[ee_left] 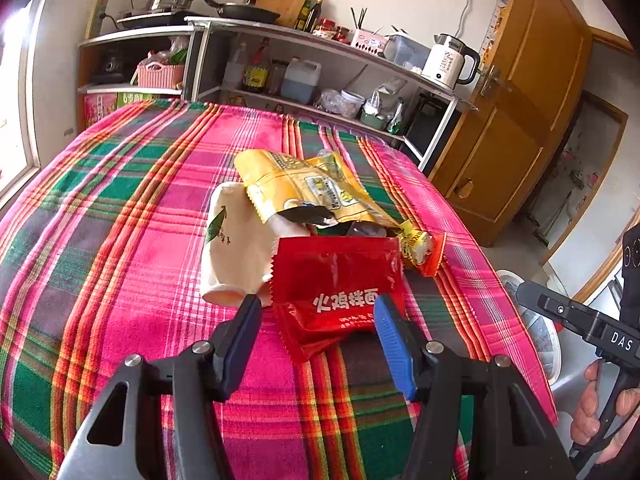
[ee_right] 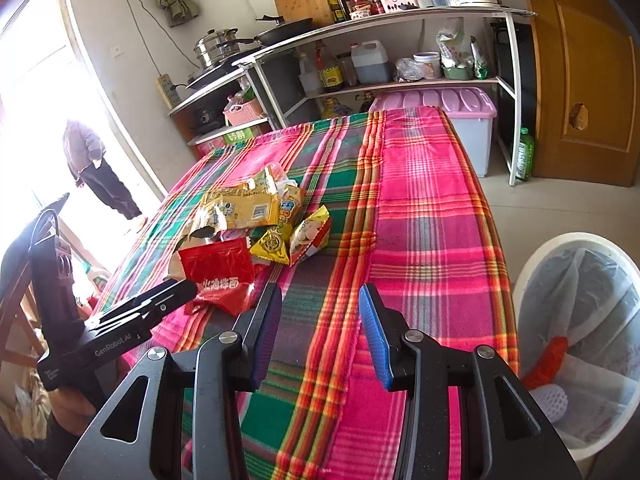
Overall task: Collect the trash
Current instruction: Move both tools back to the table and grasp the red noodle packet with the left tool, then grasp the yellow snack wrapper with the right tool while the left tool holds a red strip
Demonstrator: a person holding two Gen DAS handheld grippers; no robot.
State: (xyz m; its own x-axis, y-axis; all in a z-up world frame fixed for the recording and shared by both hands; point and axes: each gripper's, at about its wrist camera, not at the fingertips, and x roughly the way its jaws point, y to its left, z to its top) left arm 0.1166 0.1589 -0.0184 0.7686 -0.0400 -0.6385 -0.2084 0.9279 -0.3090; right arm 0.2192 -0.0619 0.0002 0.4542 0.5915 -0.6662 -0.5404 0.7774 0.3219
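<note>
The left gripper [ee_left: 316,312] stands wide over the near end of the red noodle packet [ee_left: 336,280], its fingers [ee_left: 394,340] either side of the packet and not pressing it; the right gripper [ee_right: 320,320] is half spread with nothing but plaid tablecloth [ee_right: 420,200] between its fingers [ee_right: 374,336], the litter well off at its 10 o'clock; on the table the trash lies in one heap: the red packet nearest, a tipped paper cup [ee_left: 236,240] touching it at 10 o'clock, a large yellow snack bag [ee_left: 308,188] lying over the cup's far end at 12 o'clock, a small yellow-and-red wrapper [ee_left: 420,246] at 2 o'clock; from the right wrist view a yellow triangular sachet [ee_right: 272,246] and a dumpling wrapper [ee_right: 310,236] sit just beside the red packet; the white bin [ee_right: 528,276] with a clear liner stands on the floor beside the table's edge at 4 o'clock, holding something orange and white; beyond the table a shelf unit [ee_right: 400,16] carries a kettle [ee_left: 450,60], a frying pan [ee_left: 244,10] and bottles; a lilac-lidded storage box [ee_right: 440,108] stands below; a person [ee_right: 94,164] stands by the bright window
</note>
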